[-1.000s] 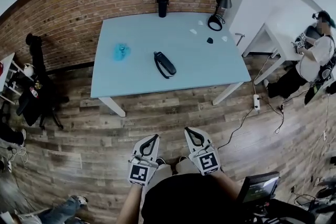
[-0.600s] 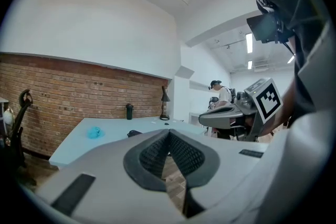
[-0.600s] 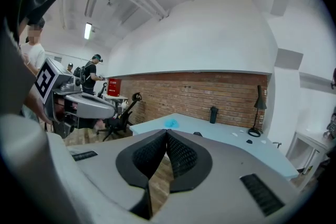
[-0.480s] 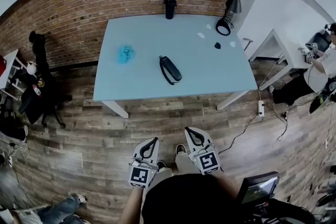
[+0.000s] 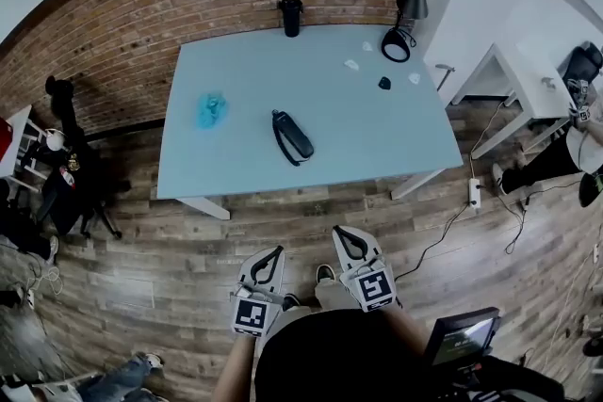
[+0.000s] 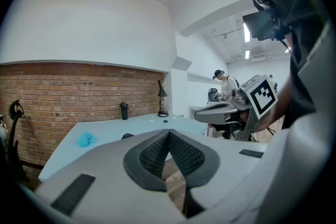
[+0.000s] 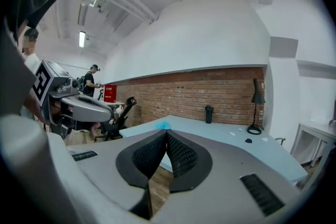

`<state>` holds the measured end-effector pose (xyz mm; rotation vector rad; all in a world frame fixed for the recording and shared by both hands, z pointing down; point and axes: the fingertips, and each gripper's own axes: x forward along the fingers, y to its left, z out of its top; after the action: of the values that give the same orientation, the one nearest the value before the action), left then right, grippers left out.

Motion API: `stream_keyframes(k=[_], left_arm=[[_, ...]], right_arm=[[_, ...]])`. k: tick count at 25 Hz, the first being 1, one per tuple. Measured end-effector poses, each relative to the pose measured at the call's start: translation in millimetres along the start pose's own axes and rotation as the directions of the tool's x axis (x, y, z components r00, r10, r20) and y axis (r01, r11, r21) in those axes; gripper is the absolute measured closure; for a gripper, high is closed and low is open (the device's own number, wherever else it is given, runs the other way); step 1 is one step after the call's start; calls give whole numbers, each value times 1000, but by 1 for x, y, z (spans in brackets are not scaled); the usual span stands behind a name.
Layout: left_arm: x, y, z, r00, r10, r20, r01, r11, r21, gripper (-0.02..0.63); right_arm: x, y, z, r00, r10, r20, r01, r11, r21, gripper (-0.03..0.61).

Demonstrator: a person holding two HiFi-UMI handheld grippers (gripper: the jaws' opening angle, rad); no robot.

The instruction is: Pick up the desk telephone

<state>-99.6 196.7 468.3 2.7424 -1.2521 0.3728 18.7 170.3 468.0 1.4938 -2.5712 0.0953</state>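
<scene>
The desk telephone, a black handset-shaped unit with a cord looped beside it, lies near the middle of the pale blue table. In the left gripper view it is only a small dark shape on the tabletop. Both grippers are low over the wooden floor, well short of the table's front edge. My left gripper is shut with nothing in it. The right gripper is also shut and empty. Both point toward the table.
On the table are a crumpled blue object, a black bottle at the back edge, a black desk lamp, a small black item and white scraps. An office chair stands left. A person sits at white desks right. A power strip lies on the floor.
The table has drawn a little nearer and sits lower in the head view. Both grippers keep their place in that view and stay shut.
</scene>
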Motion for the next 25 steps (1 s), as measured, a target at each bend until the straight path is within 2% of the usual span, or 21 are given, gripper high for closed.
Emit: stream_keyframes(k=[7, 12, 14, 18, 25], left_arm=[[44, -15, 13, 999, 4, 35, -2, 999, -38, 589], [61, -13, 12, 1000, -9, 13, 9, 999, -51, 589], [65, -7, 6, 1000, -19, -13, 18, 998, -60, 588], [75, 14, -1, 999, -43, 5, 43, 997, -59, 589], [83, 60, 19, 998, -63, 22, 64, 997, -52, 589]], right_arm=[[-3, -45, -11, 1000, -20, 1, 20, 999, 38, 551], [6, -60, -18, 1000, -26, -2, 26, 999, 27, 551], [14, -63, -18, 1000, -29, 2, 29, 1000, 13, 551], [33, -66, -15, 999, -36, -11, 36, 999, -8, 551], [68, -72, -2, 996, -82, -45, 81, 996, -29, 551]])
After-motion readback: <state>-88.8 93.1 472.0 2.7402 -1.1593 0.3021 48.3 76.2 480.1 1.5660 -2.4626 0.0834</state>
